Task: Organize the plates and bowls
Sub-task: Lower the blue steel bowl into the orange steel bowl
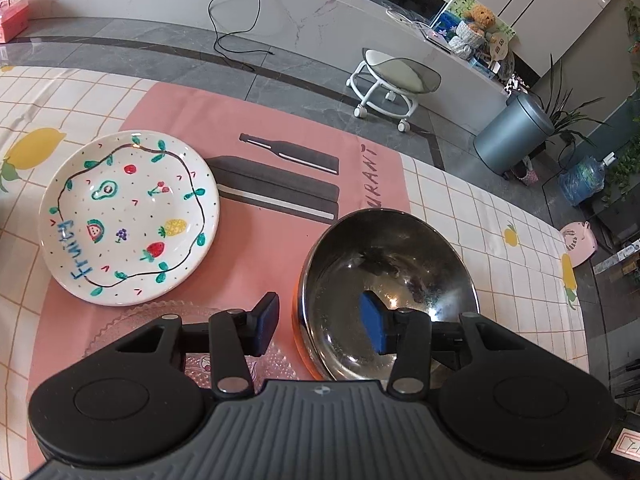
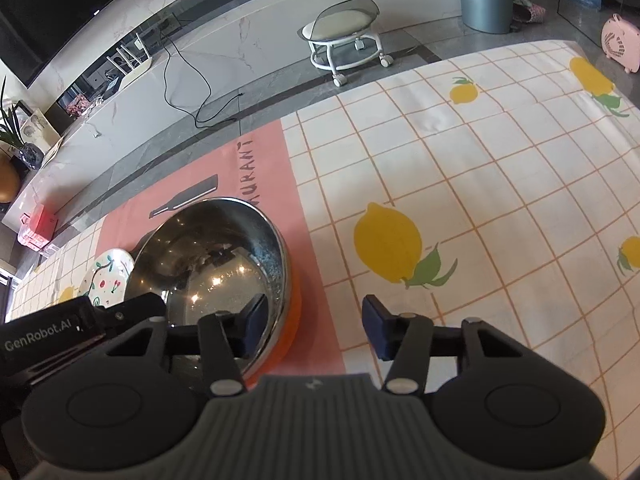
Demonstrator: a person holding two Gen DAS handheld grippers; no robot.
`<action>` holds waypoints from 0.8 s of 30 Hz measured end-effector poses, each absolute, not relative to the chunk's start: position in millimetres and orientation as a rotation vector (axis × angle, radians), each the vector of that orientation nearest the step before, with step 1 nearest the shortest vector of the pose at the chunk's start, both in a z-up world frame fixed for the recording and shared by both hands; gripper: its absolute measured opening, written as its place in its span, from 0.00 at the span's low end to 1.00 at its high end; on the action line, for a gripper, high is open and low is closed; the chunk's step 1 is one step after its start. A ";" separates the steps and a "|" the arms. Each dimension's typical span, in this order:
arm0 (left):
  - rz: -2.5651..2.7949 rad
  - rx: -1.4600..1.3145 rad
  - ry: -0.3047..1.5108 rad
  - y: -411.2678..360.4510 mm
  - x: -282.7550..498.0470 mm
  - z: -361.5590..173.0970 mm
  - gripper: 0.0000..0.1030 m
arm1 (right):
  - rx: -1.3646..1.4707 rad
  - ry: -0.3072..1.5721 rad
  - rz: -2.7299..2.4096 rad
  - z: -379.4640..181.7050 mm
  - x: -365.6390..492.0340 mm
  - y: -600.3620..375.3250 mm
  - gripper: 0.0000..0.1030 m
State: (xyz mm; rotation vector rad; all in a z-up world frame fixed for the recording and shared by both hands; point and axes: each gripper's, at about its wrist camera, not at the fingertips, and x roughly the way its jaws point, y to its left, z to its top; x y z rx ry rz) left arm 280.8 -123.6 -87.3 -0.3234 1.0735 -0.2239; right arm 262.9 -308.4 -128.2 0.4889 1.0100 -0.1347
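A steel bowl (image 1: 384,276) with an orange outer wall sits on the pink mat. My left gripper (image 1: 320,326) is open and straddles the bowl's left rim, right pad inside, left pad outside. My right gripper (image 2: 314,326) is open and straddles the same bowl's (image 2: 212,264) right rim, left pad inside. A white fruit-painted plate (image 1: 130,216) lies to the left, also visible in the right wrist view (image 2: 106,276). A clear pink glass plate (image 1: 192,320) lies under my left gripper, partly hidden.
The pink mat (image 1: 280,240) lies on a checked lemon tablecloth (image 2: 480,184). The table's far edge runs just beyond the mat. On the floor beyond stand a white rolling stool (image 1: 394,80), a grey bin (image 1: 516,132) and a pink fan heater (image 2: 622,42).
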 end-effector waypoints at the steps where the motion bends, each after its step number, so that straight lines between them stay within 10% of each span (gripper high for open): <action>1: -0.222 -0.321 1.081 -124.6 281.6 -90.1 0.37 | 0.496 1.011 -0.131 -129.6 263.4 -308.0 0.40; 5: -0.203 -0.296 1.085 -125.6 280.5 -93.6 0.14 | 0.508 1.004 -0.108 -130.7 264.6 -303.7 0.26; 24: -0.208 -0.243 0.996 -112.1 196.0 -14.1 0.12 | 0.542 0.943 -0.077 -68.5 184.9 -283.4 0.14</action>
